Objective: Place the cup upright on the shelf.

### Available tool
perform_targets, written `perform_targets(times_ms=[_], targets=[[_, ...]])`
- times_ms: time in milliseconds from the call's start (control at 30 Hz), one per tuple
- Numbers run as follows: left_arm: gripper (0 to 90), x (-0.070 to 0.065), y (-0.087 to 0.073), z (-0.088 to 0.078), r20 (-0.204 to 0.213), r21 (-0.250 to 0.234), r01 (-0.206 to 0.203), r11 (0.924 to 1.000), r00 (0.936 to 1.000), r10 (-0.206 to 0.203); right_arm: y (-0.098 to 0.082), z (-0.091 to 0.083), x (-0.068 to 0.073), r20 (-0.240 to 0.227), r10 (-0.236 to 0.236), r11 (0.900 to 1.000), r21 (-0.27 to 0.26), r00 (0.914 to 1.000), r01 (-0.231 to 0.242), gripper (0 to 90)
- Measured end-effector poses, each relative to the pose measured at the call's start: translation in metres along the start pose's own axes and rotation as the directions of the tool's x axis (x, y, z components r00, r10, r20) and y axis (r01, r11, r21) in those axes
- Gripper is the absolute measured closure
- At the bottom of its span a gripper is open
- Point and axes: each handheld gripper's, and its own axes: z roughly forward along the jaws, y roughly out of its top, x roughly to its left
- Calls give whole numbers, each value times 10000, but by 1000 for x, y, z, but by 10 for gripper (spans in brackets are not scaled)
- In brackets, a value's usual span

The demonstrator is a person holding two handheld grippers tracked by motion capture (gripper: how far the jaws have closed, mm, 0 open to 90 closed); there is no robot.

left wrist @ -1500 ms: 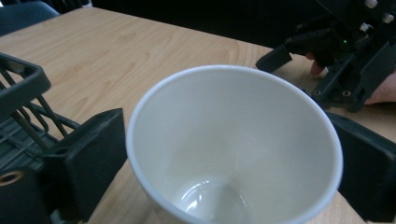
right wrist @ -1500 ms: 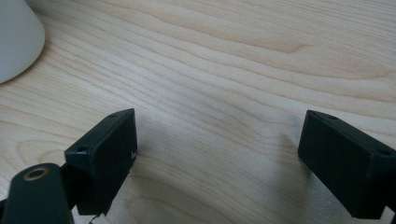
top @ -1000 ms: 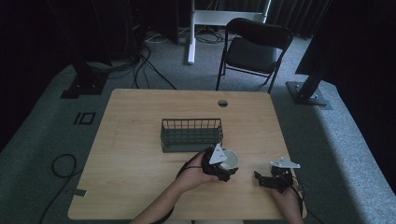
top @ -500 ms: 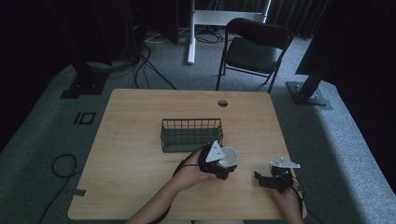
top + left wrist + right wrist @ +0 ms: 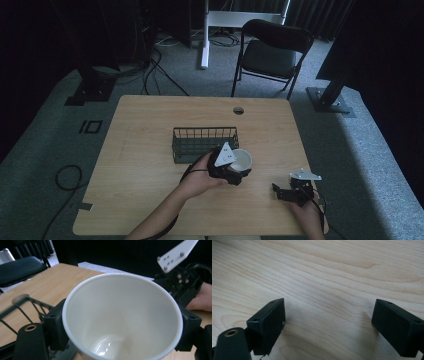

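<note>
The white cup (image 5: 120, 317) sits between the two black jaws of the left hand-held gripper (image 5: 235, 172), which press on its wall from both sides, so the cup is pinched firmly. In the left gripper view its mouth opens toward the camera and the inside looks empty, with a small shine at the bottom. In the high view the cup (image 5: 242, 159) is at the near right corner of the wire basket (image 5: 200, 142), just beside it; it seems lifted a little off the worktop (image 5: 140, 130), but from this angle I cannot tell this for sure. The dark basket stands near the middle of the worktop, and part of its rim (image 5: 22, 302) shows blurred at the left in the left gripper view.

The person's left hand (image 5: 200, 175) holds this gripper from the near side, and the grey three-cornered plate (image 5: 224, 155) on top of it is tilted.

The right hand-held gripper (image 5: 290, 192) is well apart from the cup, near the right front edge of the worktop, low over the wood. Its jaws are spread wide and between them is only bare wood grain (image 5: 327, 290). The right hand (image 5: 307, 215) holds it from behind.

Behind the worktop a black folding chair (image 5: 272, 55) stands on the grey floor
</note>
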Motion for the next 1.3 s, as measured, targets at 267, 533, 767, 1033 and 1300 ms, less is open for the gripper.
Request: perform_targets(times_ms=[267,533,767,1033,1300], targets=[[206,9,12,-13,-293,-332,120,9994,9995,-130,0,0,0,4,5,10000,-6,10000,-5,113],[206,16,27,-25,-650,-751,126,9971,9977,-175,0,0,0,2,2,10000,5,10000,-2,113],[206,26,39,-33,-1289,-953,427,9945,9901,-548,0,0,0,3,5,10000,-6,10000,-5,113],[206,41,45,-37,-2510,-1302,937,9871,9600,-1242,0,0,0,3,7,10000,-2,10000,-7,113],[206,55,39,-35,-3292,-1493,1287,9804,9285,-1720,0,0,0,1,5,10000,-5,10000,-5,113]])
